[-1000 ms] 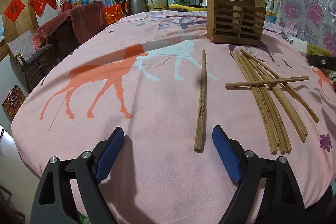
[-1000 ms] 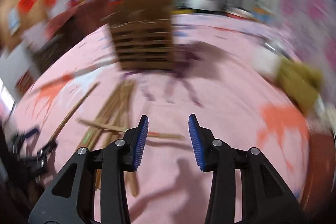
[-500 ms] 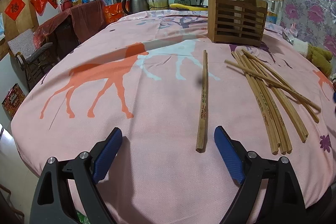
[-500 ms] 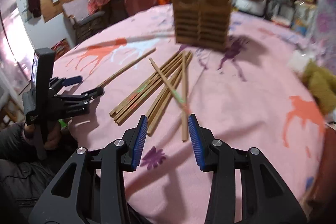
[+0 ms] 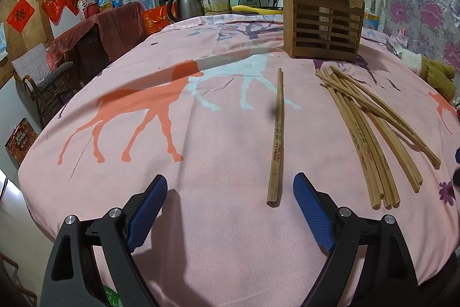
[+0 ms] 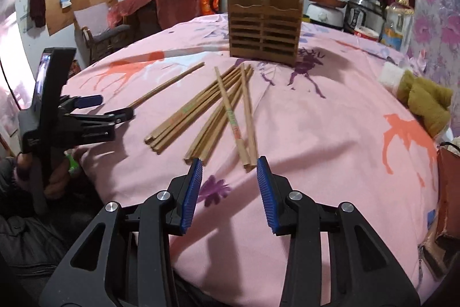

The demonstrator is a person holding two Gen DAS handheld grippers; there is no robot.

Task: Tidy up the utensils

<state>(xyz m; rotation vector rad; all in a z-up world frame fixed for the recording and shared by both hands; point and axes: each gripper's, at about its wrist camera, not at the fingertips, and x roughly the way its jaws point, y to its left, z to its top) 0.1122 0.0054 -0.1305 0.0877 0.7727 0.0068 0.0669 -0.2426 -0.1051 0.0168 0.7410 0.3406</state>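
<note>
A single wooden chopstick (image 5: pixel 277 134) lies on the pink tablecloth, its near end between the pads of my left gripper (image 5: pixel 230 192), which is wide open and empty. A pile of several chopsticks (image 5: pixel 371 128) lies to its right; it also shows in the right wrist view (image 6: pixel 212 108). One chopstick (image 6: pixel 230 114) lies across the pile. My right gripper (image 6: pixel 228 171) is open and empty, just short of the pile's near ends. A slatted wooden utensil holder (image 5: pixel 322 25) stands upright at the far side of the table; the right wrist view shows it too (image 6: pixel 264 28).
The round table's near edge (image 5: pixel 201 272) is just under my left gripper. A yellow-brown cloth (image 6: pixel 422 102) and white cloth lie at the right. Bottles, a kettle (image 5: pixel 187 5) and cookers stand behind the holder. The left gripper and hand (image 6: pixel 72 117) show at the table's left edge.
The right gripper swung back from near the holder to the table's near edge. The crossing chopstick turned from lying sideways to lying along the pile. The left gripper stayed still.
</note>
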